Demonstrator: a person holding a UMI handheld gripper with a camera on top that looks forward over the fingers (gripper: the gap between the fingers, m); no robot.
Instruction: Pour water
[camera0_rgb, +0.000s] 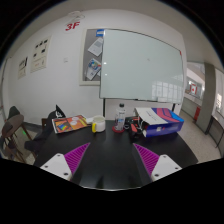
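Note:
A clear water bottle (121, 118) with a dark cap stands upright near the far edge of the dark table (110, 150). A pale cup (98, 124) stands just left of it. My gripper (112, 158) is well short of both, above the near part of the table. Its fingers (72, 158) with purple pads are spread wide apart with nothing between them.
An orange book or packet (69, 124) lies on the table at the left, a blue and white box (160, 120) at the right. A chair (18, 132) stands left of the table. A whiteboard (140, 64) hangs on the wall behind.

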